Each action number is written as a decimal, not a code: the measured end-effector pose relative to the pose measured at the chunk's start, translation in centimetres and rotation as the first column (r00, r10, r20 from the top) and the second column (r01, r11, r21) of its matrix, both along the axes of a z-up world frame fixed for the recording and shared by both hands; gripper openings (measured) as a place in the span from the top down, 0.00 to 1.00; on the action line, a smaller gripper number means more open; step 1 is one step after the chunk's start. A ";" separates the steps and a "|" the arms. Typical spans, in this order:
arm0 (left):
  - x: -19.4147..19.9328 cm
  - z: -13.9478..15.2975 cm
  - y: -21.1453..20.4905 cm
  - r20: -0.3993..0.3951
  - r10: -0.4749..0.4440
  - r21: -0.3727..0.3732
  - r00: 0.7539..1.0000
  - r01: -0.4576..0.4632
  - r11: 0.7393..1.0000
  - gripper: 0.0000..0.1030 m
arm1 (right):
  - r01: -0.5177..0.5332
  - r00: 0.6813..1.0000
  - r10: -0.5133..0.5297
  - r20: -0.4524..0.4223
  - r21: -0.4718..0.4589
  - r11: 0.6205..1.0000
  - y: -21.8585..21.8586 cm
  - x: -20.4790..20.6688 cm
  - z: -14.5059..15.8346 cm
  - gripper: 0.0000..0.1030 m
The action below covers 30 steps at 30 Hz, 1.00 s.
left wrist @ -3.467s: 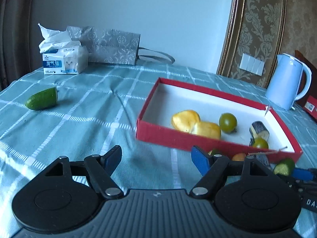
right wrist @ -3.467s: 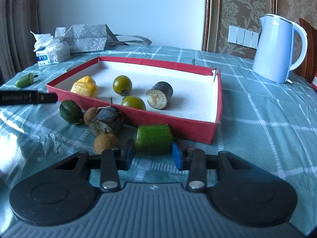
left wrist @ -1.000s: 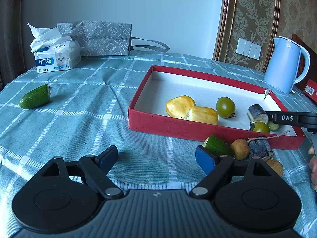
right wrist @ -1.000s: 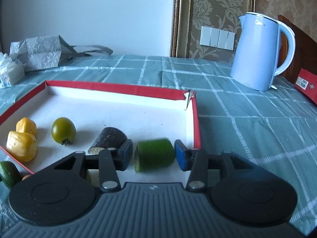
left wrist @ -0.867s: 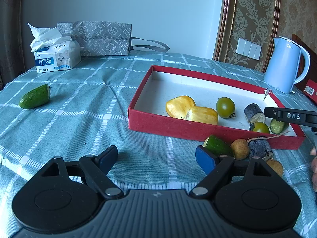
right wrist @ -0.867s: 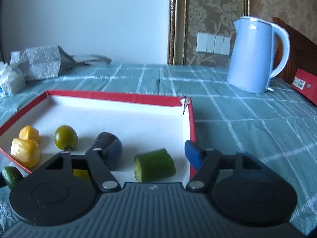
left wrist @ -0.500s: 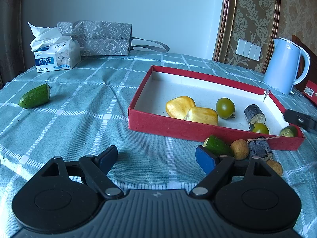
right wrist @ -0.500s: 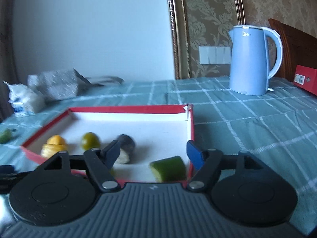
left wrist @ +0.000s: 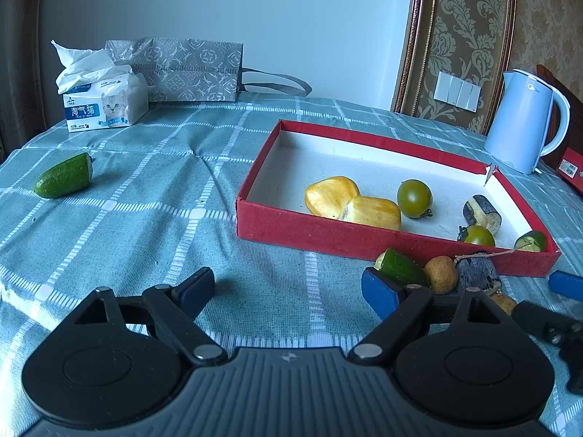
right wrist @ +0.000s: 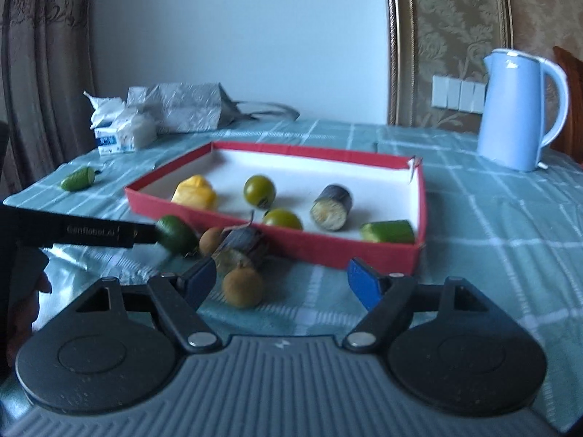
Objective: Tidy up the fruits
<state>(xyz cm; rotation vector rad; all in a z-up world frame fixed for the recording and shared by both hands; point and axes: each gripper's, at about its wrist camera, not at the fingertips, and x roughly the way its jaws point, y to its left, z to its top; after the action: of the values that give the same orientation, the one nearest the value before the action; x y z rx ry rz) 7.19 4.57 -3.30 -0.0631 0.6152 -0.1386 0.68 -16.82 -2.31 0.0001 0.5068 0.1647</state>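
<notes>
The left gripper (left wrist: 288,287) sits low and points a little down. Its two blue fingers (left wrist: 379,291) are spread wide apart, and nothing is between them. The right gripper (right wrist: 282,278) also points a little down. Its jaws have just been opening, and now they stand apart with nothing held between them. Each gripper can see part of the other at the edge of its view.
</notes>
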 end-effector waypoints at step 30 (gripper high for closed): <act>-0.7 0.3 0.3 0.042 -0.008 -0.039 0.999 0.010 0.999 0.13 | -0.031 0.993 0.027 -0.115 -0.037 0.999 0.8 2.6 -1.0 0.74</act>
<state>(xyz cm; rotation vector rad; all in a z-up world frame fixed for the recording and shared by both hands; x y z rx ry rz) 6.50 4.83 -2.97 -0.0953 0.5708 -0.1606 3.32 -15.99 -3.30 -0.0358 0.6244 0.1841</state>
